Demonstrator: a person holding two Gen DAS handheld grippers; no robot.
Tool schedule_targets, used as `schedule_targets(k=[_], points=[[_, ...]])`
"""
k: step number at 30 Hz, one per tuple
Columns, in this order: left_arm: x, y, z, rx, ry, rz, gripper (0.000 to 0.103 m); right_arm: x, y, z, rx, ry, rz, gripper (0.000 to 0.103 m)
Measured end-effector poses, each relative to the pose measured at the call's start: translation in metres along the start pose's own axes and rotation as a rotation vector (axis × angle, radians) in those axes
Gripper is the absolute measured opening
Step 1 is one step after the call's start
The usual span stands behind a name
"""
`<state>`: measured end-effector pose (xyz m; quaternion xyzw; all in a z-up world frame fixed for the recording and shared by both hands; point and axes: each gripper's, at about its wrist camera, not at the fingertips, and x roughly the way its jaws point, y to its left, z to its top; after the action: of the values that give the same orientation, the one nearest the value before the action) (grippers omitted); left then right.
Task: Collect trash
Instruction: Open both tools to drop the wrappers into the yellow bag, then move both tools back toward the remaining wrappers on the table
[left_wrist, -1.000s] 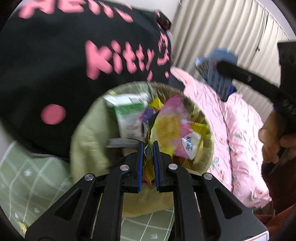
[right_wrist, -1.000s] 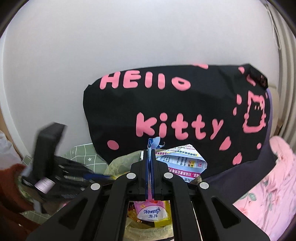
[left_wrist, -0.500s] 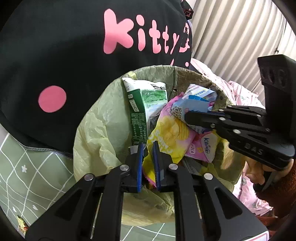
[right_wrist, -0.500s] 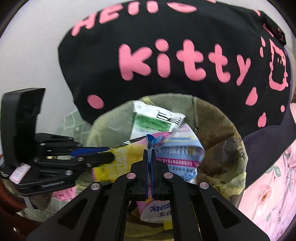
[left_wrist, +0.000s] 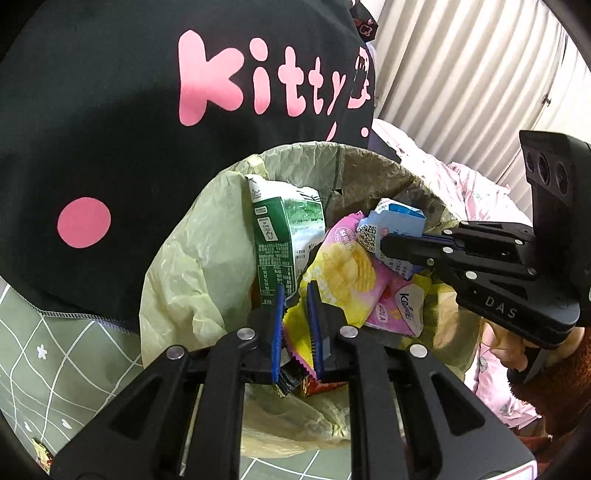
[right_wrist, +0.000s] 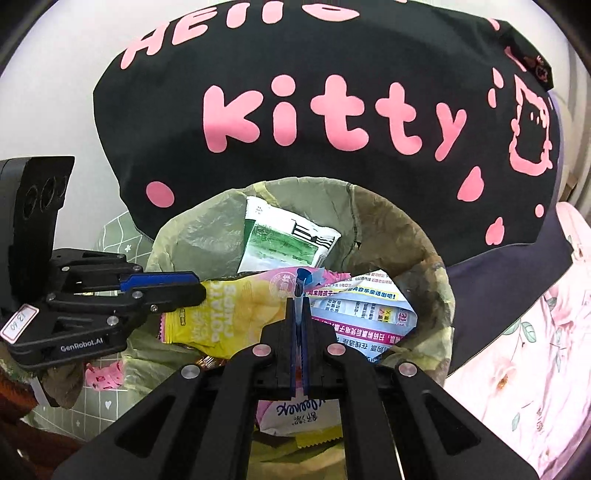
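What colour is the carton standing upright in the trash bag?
Green and white carton, clearest in the left wrist view.
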<state>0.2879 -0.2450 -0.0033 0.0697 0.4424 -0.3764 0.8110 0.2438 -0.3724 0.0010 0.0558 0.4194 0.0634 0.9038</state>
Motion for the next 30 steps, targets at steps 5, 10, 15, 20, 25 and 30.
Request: schedule_targets(k=[5,10,15,20,25,30], points=[[-0.009,0.003,0.0,-0.019,-0.019,-0.017,0.019,-0.009,0.008,0.001,-0.019,-0.022,-0.023,0.005],[-0.025,0.011,-0.004,-0.053,-0.047,-0.034,0.036,-0.014,0.015,-0.002,-0.029,-0.04,-0.063,0.01],[-0.052,0.018,-0.011,-0.075,-0.095,-0.015,0.047,-0.024,0.02,-0.002,-0.031,-0.072,-0.064,0.032],[-0.094,0.04,-0.03,-0.142,-0.193,0.04,0.057,-0.037,0.04,0.004,-0.079,-0.124,-0.098,0.037],[-0.134,0.086,-0.074,-0.279,-0.268,0.122,0.058,-0.044,0.075,0.013,-0.132,-0.185,-0.055,0.039],[-0.165,0.131,-0.129,-0.398,-0.278,0.261,0.058,-0.036,0.116,0.019,-0.182,-0.219,0.087,0.047]])
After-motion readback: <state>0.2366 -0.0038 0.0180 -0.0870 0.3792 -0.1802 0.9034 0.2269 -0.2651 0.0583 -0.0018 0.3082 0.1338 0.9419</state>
